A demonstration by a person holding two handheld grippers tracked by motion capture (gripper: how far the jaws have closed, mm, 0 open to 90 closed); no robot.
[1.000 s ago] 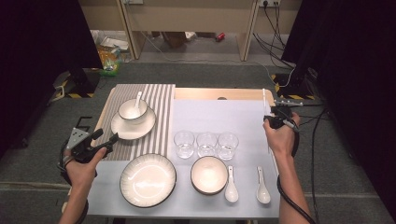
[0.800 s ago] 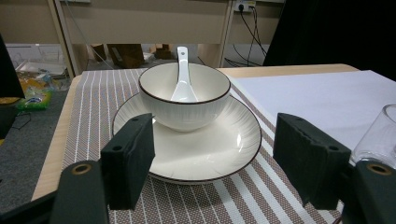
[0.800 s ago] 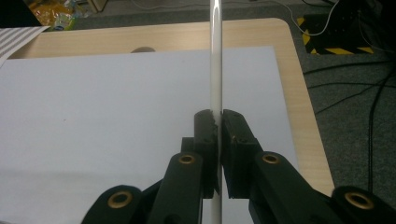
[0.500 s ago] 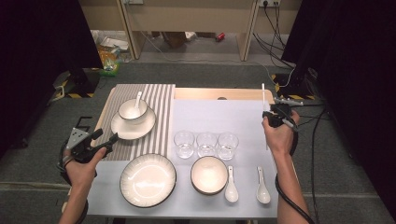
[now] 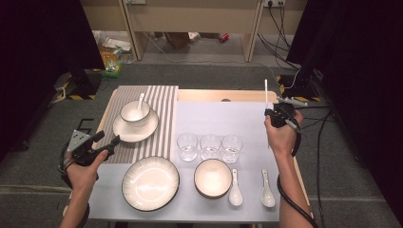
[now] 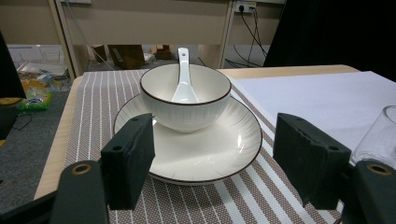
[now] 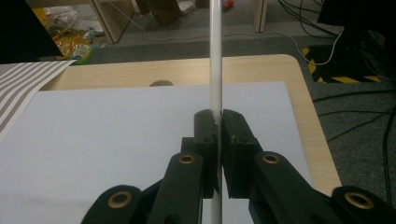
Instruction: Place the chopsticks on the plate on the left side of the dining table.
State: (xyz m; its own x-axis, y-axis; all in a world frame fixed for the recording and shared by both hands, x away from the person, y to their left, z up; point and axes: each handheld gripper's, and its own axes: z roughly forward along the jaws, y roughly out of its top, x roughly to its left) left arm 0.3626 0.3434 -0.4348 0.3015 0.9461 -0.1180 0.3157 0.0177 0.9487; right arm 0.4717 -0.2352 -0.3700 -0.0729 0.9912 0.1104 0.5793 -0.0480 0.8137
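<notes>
A thin white chopstick (image 7: 215,56) stands upright, pinched between the closed jaws of the right gripper (image 7: 216,122). In the high view the stick (image 5: 266,92) rises above that gripper (image 5: 277,115) over the right edge of the white table mat (image 5: 214,118), well clear of the three glasses (image 5: 209,146) and the two loose spoons (image 5: 251,186). The left gripper (image 6: 215,154) holds nothing, its jaws spread wide and aimed at the bowl with a spoon (image 6: 186,95) on its plate (image 6: 224,149), on the striped placemat (image 5: 164,99). This looks like table setting, with the stick lifted and not yet placed. The next move probably calls for tipping it level and lowering it flat onto the mat beside a place setting, then loosening the pinch gently so it does not roll
</notes>
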